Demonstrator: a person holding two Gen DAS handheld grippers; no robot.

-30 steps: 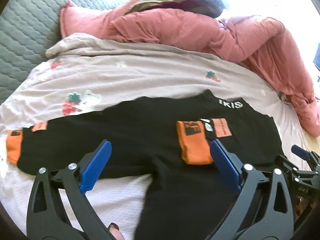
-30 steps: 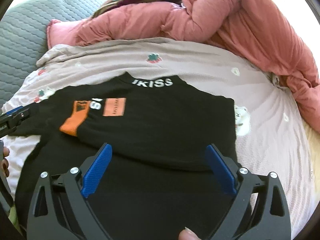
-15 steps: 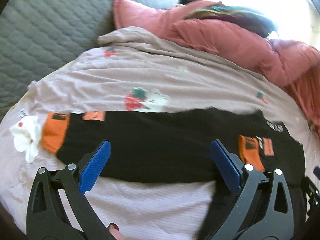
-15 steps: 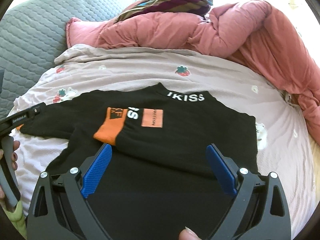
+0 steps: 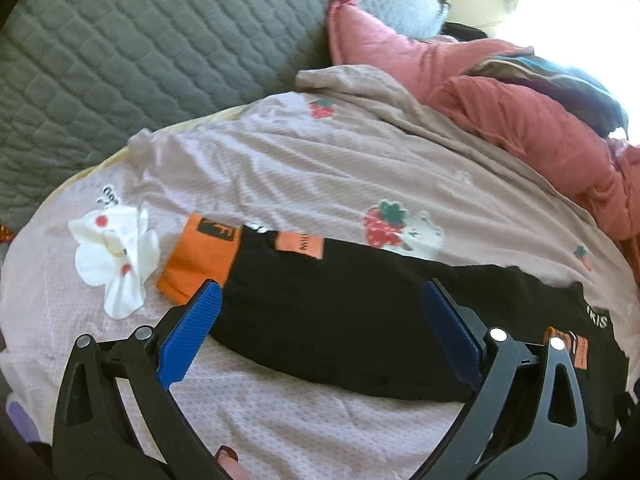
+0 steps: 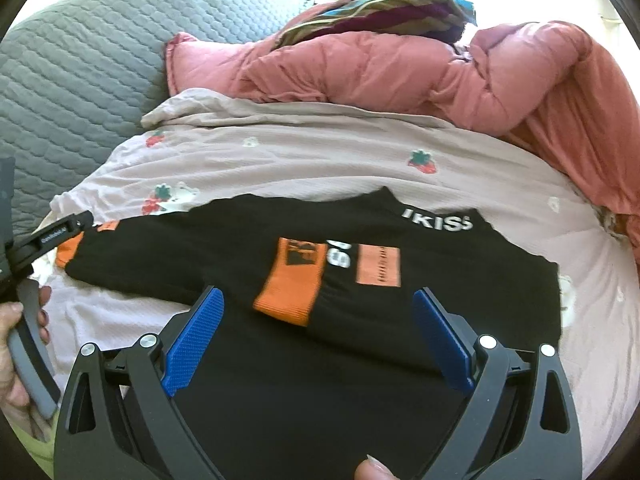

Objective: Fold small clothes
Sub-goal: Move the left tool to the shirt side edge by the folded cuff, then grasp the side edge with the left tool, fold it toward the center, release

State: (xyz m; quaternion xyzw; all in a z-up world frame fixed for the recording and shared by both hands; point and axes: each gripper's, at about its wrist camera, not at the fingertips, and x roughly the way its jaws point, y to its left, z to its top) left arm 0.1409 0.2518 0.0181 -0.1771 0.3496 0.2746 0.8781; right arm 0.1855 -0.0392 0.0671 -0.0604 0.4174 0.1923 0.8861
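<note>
Black sweater: lies flat on the strawberry-print sheet, white lettering at the collar on the far side. One sleeve is folded across the chest, its orange cuff on the black front. The other sleeve stretches out sideways on the sheet, its orange cuff at the far end.

Left gripper: blue pads spread wide, nothing between them; it hangs over the outstretched sleeve, one pad near the cuff end, the other toward the shoulder.

Right gripper: blue pads spread wide, empty; it hangs over the sweater's body, just this side of the folded cuff.

Containers: none in view.

Other items: a small white cloth with red dots just beside the outstretched cuff, apart from it. A pink quilt is heaped along the far edge of the sheet, with a striped cloth on top. A grey quilted cover rises beyond the sheet's left edge.

Open room: bare sheet between the collar and the pink quilt, to the right of the sweater's body, and in the angle under the outstretched sleeve.
</note>
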